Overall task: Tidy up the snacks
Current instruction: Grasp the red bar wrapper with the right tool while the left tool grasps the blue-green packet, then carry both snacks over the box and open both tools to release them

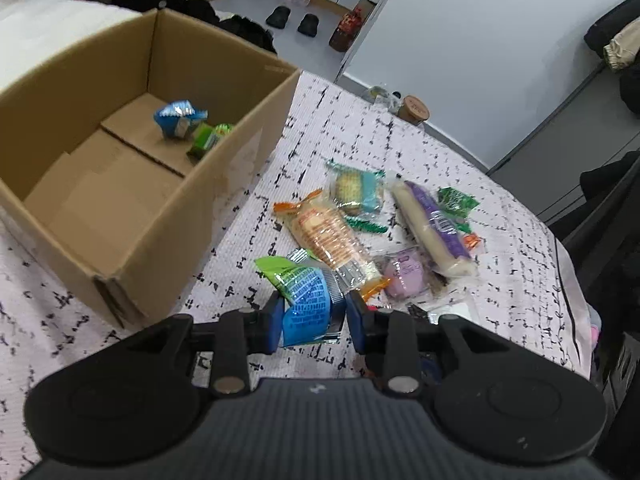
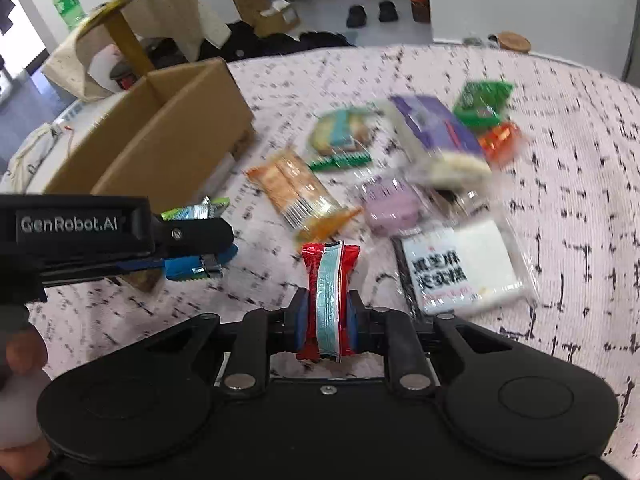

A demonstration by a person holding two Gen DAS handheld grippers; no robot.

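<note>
Cardboard box (image 1: pixel 132 184) stands on the patterned desk (image 1: pixel 500 208), two snacks lying inside, with the snack pile (image 1: pixel 384 224) just beside it. Left tool (image 1: pixel 310 312) clenches a blue-green packet (image 1: pixel 306 304); right tool (image 2: pixel 327 312) clenches a red packet (image 2: pixel 329 300).

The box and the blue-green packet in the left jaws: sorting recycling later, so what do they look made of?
Box: plain brown corrugated cardboard, matte, with folded bottom flaps. Blue-green packet: probably thin plastic film with a foil layer, glossy, crinkled, silvery at its crimped end.
</note>
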